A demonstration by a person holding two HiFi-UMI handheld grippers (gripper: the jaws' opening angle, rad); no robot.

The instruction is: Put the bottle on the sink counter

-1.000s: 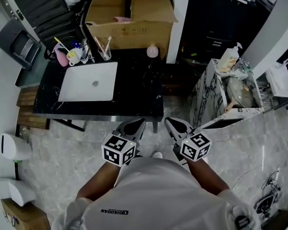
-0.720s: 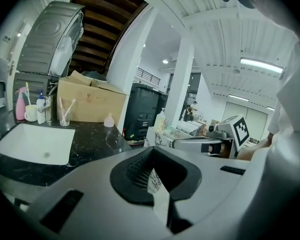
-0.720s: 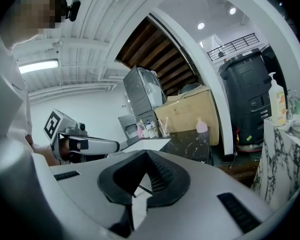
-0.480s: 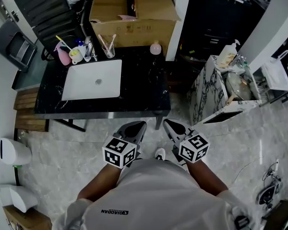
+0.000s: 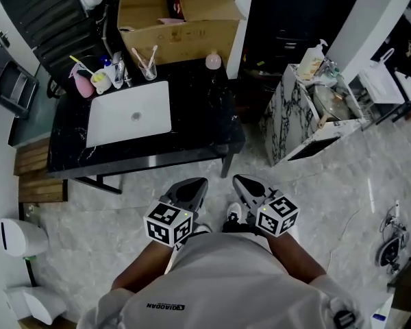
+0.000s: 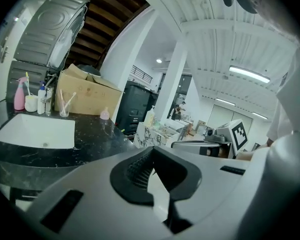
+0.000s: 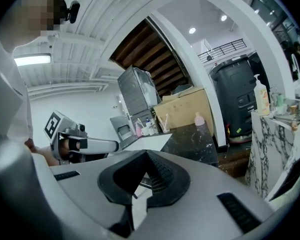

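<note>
Pump bottle (image 5: 312, 62), far right on marble stand (image 5: 288, 122): likely light, slippery plastic, best gripped mid-body; left gripper (image 5: 194, 185), right gripper (image 5: 244, 183) both closed, empty.

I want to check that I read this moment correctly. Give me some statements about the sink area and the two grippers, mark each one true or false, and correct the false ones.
1. The white basin is set in the black counter. True.
2. The small pink bottle stands inside the basin. False: it stands on the counter at the back, right of the basin, in front of the cardboard box.
3. The left gripper and the right gripper hold nothing. True.
4. The pump bottle stands on the black counter. False: it stands on the marble-patterned cabinet, to the right of the counter.
</note>
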